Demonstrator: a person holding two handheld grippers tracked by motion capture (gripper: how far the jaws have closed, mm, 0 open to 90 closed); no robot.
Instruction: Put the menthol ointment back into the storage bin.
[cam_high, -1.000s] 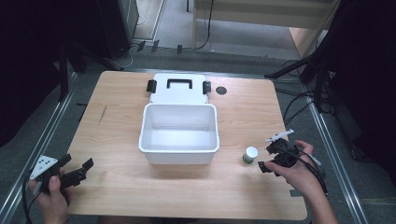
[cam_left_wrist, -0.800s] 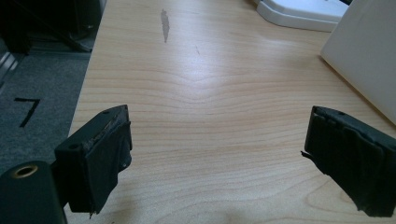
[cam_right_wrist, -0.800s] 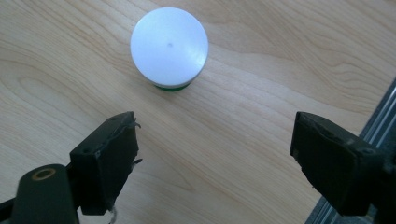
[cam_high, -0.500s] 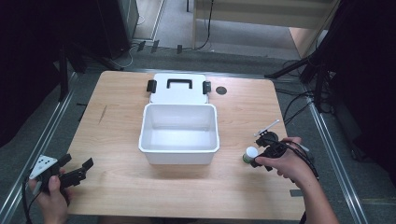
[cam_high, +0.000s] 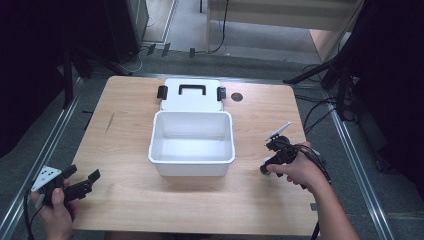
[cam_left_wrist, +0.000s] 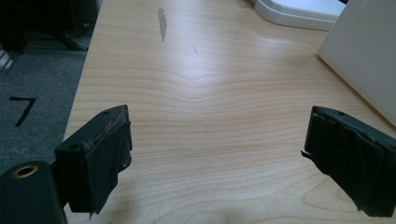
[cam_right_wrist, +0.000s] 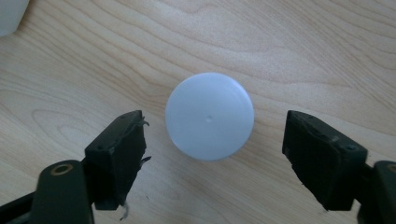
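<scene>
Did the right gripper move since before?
Yes. The right gripper slid left toward the white box and now sits over the little bottle, its jaws closing around it without touching.

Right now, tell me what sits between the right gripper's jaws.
The white round cap of a small bottle stands between the right gripper jaws in the right gripper view; gaps show on both sides. The jaws have just been closing.

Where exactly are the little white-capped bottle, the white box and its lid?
white-capped bottle (cam_right_wrist: 209, 116), right gripper view, middle of its round cap.
white box (cam_high: 192, 163), high view, near outer wall.
lid (cam_high: 192, 102), high view, flat top below the black handle.
</scene>
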